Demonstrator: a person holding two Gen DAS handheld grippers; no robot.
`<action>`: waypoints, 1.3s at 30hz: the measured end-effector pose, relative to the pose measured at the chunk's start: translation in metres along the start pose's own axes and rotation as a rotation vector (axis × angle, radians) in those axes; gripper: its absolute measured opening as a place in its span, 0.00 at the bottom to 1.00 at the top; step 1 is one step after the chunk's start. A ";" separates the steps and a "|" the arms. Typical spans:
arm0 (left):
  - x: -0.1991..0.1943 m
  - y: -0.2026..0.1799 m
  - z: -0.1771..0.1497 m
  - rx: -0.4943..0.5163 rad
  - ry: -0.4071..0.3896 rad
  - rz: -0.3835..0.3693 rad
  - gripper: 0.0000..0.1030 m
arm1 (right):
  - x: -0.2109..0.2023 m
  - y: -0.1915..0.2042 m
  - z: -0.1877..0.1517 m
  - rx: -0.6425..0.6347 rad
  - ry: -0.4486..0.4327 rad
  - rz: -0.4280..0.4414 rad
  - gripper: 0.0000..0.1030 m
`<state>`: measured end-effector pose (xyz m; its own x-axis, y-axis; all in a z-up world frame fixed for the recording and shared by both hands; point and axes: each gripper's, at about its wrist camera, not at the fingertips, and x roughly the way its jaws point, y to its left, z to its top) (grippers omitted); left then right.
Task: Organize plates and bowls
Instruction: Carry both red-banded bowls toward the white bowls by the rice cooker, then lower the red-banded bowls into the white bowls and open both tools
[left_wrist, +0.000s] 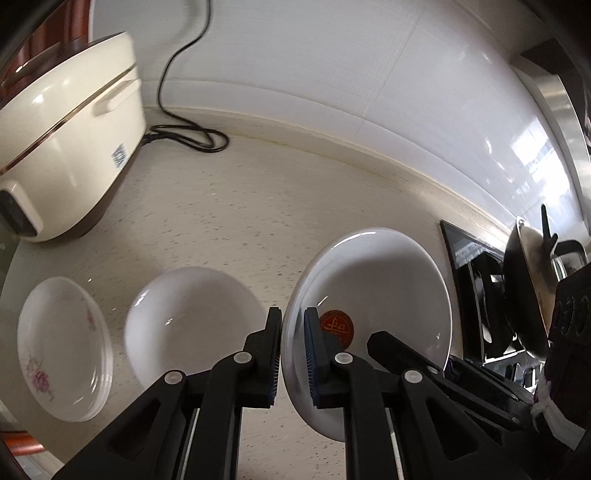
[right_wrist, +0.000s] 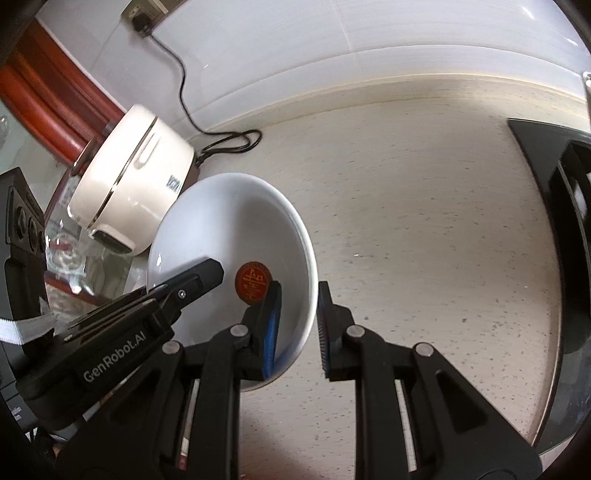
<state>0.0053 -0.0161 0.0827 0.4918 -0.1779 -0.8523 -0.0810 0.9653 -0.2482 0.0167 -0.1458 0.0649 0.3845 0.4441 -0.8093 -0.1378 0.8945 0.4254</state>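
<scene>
Speckled cream stone counter (left_wrist: 229, 206) meets white wall tiles; a cream rice cooker (left_wrist: 70, 133) stands at its back left corner. We hold a glossy white ceramic bowl (left_wrist: 373, 280) aloft, left gripper (left_wrist: 292, 354) and right gripper (right_wrist: 298, 328) each pinching opposite rims. It looks stiff, slippery, breakable; rims suit gripping.

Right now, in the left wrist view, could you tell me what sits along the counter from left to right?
Floral plate → plain white bowl → white bowl with the red sticker, gripped at its rim by the left gripper → black stovetop → dark wok.
</scene>
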 end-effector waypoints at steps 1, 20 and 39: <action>-0.001 0.003 -0.001 -0.008 -0.001 0.001 0.12 | 0.001 0.002 -0.001 -0.007 0.004 0.002 0.21; -0.011 0.058 -0.024 -0.159 -0.007 0.040 0.12 | 0.032 0.051 0.000 -0.155 0.083 0.022 0.21; 0.000 0.083 -0.031 -0.210 0.016 0.096 0.12 | 0.059 0.067 0.001 -0.227 0.138 0.030 0.21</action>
<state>-0.0288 0.0580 0.0481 0.4598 -0.0912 -0.8833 -0.3061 0.9175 -0.2541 0.0306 -0.0600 0.0461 0.2515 0.4593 -0.8519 -0.3547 0.8627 0.3604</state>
